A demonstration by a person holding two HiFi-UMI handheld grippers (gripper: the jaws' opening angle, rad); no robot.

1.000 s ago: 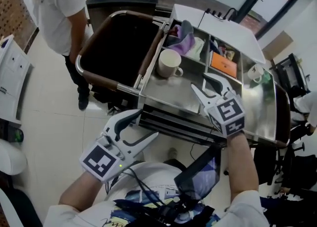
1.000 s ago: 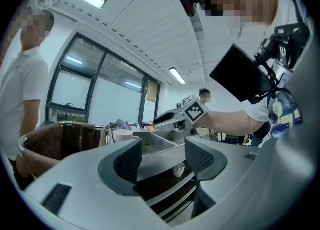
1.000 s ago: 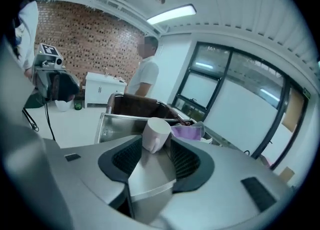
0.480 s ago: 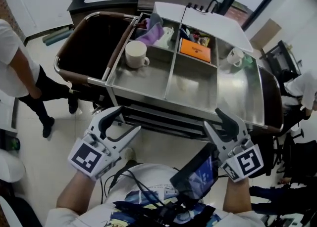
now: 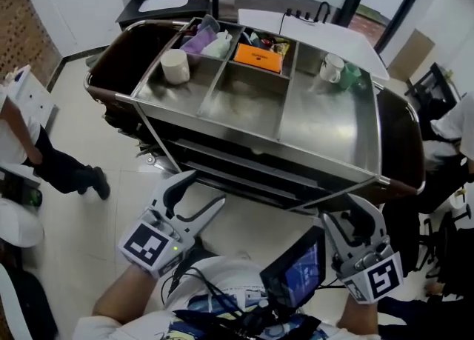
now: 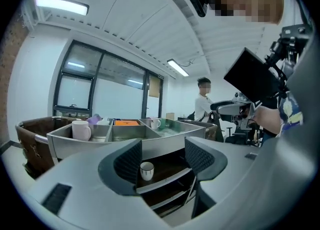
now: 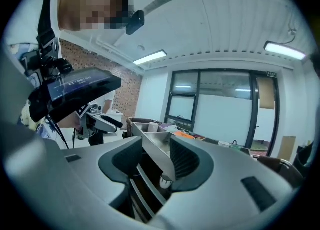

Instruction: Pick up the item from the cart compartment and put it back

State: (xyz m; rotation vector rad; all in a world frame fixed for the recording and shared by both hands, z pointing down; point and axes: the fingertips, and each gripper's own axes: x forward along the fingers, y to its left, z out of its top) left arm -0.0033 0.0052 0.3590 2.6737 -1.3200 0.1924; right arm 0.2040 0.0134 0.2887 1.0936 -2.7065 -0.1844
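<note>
The cream ceramic mug [image 5: 175, 66] is seen upright in the leftmost compartment of the steel cart [image 5: 326, 131], at the upper left. The left gripper [image 5: 201, 192], at the lower left, is judged nearer than the right gripper [image 5: 349, 221]. The 2 are held wide apart and empty, well below the mug.

Ahead of both pairs of fingers, the cart tray [image 5: 326, 124] is brushed steel, smooth, with a dull sheen that throws soft reflections. The left gripper [image 5: 206, 189] has a shell of matt pale-grey plastic, and its fingers [image 6: 129, 161] carry dark pads with a fine ribbed, rubbery texture. The right gripper [image 5: 351, 212] has fingers [image 7: 185, 161] of the same look. Far beyond the left fingers sit a cream mug [image 5: 175, 67] of smooth glazed ceramic and a soft purple cloth [image 5: 198, 38]. The floor [image 5: 96, 220] below the fingers is glossy pale tile.
</note>
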